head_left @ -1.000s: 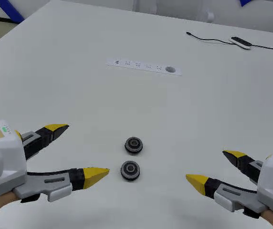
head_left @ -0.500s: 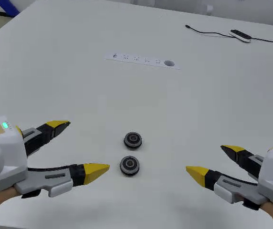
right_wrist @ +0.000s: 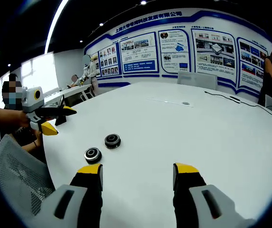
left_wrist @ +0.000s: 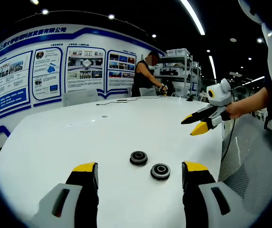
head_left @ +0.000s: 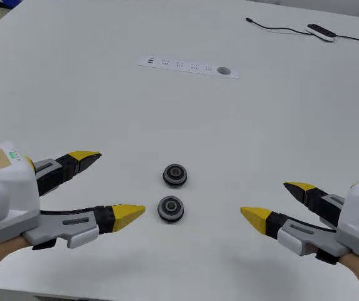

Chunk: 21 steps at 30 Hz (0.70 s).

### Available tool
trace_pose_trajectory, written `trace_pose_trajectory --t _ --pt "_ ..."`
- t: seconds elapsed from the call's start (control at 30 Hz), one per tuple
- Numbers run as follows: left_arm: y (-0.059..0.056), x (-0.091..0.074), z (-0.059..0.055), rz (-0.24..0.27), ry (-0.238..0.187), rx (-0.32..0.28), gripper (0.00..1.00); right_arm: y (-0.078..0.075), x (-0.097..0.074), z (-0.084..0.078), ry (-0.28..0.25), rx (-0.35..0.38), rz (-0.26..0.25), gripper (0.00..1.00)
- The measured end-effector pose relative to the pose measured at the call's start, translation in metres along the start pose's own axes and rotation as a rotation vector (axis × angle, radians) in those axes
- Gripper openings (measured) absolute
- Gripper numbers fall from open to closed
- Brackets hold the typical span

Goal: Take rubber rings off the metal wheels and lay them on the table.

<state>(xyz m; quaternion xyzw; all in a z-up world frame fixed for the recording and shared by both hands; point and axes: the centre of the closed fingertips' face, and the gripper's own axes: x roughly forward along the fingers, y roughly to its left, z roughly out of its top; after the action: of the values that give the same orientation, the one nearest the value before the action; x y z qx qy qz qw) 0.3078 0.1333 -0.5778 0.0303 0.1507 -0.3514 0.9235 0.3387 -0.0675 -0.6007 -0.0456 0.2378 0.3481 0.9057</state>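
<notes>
Two metal wheels are lying flat on the white surface (head_left: 104,106), close together but apart, roughly between the two grippers. The nearer wheel (head_left: 171,209) is sitting just in front of the farther wheel (head_left: 175,175). Each is wearing a dark rubber ring (head_left: 160,209) around its rim, so no ring is lying loose on the surface. The left gripper (head_left: 120,182) is hovering low over the surface to the left of the wheels. Its fingers (head_left: 120,215) are spread wide apart and holding nothing, their yellow tips pointing towards the wheels. The tip of its closer finger is hanging near the nearer wheel without touching it. The right gripper (head_left: 264,198) is hovering on the opposite side, farther from the wheels, and its fingers (head_left: 261,219) are likewise gaping apart and carrying nothing. In the left gripper view both wheels are lying ahead, in the gap between the two yellow tips. The right gripper is showing beyond them at the right, gripped by a hand. In the right gripper view the wheels are sitting ahead and to the left of the fingers, and the left gripper is pointing in from the left edge. Well beyond the wheels a flat white power strip (head_left: 187,67) is lying across the surface. A black cable (head_left: 273,28) is running to a small white device (head_left: 321,31) near the far right corner. Blue and white posters (left_wrist: 86,64) are covering the curved wall behind, and a person (left_wrist: 145,76) is standing at the far end of the surface.
</notes>
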Motion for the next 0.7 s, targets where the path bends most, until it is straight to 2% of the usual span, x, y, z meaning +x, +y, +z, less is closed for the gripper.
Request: trace_pose_trajectory --t 0.33,0.7 --pt "-0.01 0.019 -0.005 -0.051 0.04 0.042 0.67 0.009 0.003 -0.002 -0.009 0.083 0.044 0.57" --pt "-0.022 0.042 -0.013 -0.113 0.088 0.105 0.53 0.002 0.001 0.0 -0.043 0.18 0.045 0.54"
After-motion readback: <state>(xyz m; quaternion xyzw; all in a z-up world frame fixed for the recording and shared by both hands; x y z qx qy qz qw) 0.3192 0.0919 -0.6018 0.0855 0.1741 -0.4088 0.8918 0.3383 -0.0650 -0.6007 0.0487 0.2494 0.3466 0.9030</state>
